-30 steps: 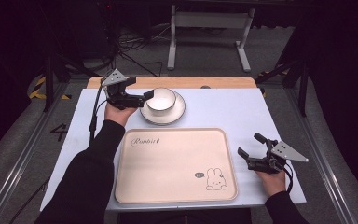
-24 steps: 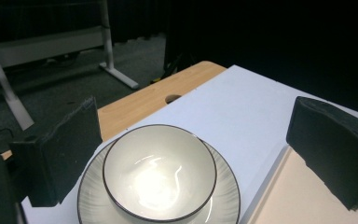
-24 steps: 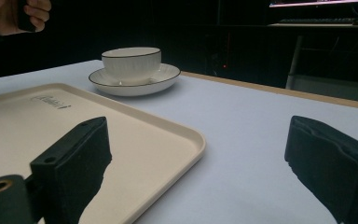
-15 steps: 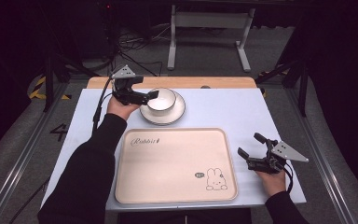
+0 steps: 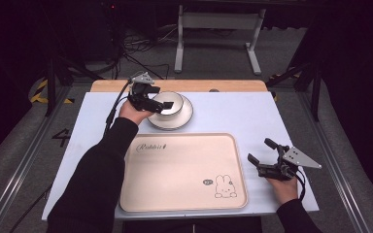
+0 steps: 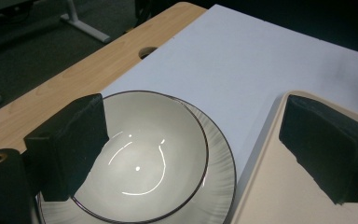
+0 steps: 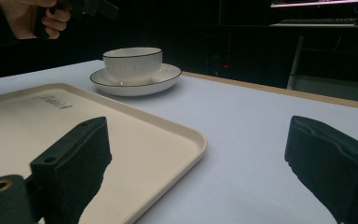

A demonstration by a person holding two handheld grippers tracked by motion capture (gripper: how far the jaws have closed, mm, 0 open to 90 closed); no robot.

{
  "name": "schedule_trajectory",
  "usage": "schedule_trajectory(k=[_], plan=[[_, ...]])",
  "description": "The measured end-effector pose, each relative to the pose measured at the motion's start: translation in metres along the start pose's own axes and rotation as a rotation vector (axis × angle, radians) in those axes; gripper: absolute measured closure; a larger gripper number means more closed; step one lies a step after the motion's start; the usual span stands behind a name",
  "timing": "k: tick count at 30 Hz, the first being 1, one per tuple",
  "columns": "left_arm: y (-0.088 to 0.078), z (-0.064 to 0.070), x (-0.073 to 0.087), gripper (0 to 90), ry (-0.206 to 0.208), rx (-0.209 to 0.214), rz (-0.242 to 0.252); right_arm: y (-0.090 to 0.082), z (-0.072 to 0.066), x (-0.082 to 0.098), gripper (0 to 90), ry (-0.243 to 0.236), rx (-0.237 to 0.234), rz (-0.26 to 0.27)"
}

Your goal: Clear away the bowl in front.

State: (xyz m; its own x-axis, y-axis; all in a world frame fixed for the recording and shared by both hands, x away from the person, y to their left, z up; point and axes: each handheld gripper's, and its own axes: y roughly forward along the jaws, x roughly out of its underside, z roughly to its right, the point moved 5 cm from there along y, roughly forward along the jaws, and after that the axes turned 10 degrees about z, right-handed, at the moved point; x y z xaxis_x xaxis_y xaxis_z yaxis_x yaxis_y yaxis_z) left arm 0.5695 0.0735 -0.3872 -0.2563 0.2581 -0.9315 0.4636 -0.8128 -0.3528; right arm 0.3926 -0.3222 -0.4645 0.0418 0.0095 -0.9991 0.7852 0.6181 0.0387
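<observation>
White rectangular table top (image 5: 233, 116): carries every item listed; a strip of light wood runs along its far edge.

Cream rectangular plastic tray with a rabbit drawing (image 5: 184, 170): long axis runs across the table from left to right, flat, printed lettering toward the left gripper's side and the rabbit toward the right gripper's. It lies just on the near side of the left gripper and directly to the left of the right gripper; in the right gripper view its rounded corner (image 7: 186, 135) sits between and ahead of that gripper's jaws, not touched.

White ribbed round saucer with a dark rim line (image 5: 187, 119): beneath and just ahead of the left gripper, beyond the tray's far left corner, apart from the tray.

White ribbed bowl-shaped cup with a dark rim line (image 6: 154, 144): upright on the saucer, mouth facing up, round, so no long axis; no handle can be made out. It lies directly under the left gripper's jaws.

Left gripper (image 5: 167, 104): held over the cup, jaws spread wide and just easing inward, one jaw above the cup's rim, the other out over the tray's edge; nothing grasped.

Right gripper (image 5: 261, 151): low at the table's near right, jaws spread apart, released, pointing toward the cup well ahead.
</observation>
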Motion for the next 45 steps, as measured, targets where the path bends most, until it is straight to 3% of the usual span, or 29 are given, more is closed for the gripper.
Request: schedule_trajectory(k=[7,20,22,27,30,33,35,36,45], plan=[[0.009,-0.001,0.007,9.7,-0.002,0.005,-0.039,0.000,0.000,0.000,7.2,-0.002,-0.001,-0.001],[0.031,0.006,0.020,10.7,0.039,0.001,-0.121,0.000,0.000,0.000,7.3,0.001,0.000,0.000],[0.033,0.006,0.021,11.7,0.046,0.007,-0.123,0.000,0.000,0.000,7.2,0.002,0.000,0.000],[0.040,0.004,0.030,16.1,0.017,0.002,-0.166,0.000,0.000,0.000,7.3,0.003,-0.002,0.002],[0.042,0.004,0.033,19.1,0.035,0.005,-0.189,0.000,0.000,0.000,7.3,0.003,-0.002,0.002],[0.045,0.007,0.035,25.1,0.034,-0.004,-0.211,0.000,0.000,0.000,7.3,0.003,-0.002,0.003],[0.045,0.007,0.035,30.7,0.067,0.003,-0.231,0.000,0.000,0.000,7.3,0.002,-0.002,0.002],[0.046,0.009,0.037,33.0,0.056,-0.010,-0.237,0.000,0.000,0.000,7.2,0.003,-0.002,0.002],[0.049,0.013,0.040,60.0,0.162,-0.037,-0.322,0.000,0.000,0.000,7.3,0.002,-0.003,0.002]])
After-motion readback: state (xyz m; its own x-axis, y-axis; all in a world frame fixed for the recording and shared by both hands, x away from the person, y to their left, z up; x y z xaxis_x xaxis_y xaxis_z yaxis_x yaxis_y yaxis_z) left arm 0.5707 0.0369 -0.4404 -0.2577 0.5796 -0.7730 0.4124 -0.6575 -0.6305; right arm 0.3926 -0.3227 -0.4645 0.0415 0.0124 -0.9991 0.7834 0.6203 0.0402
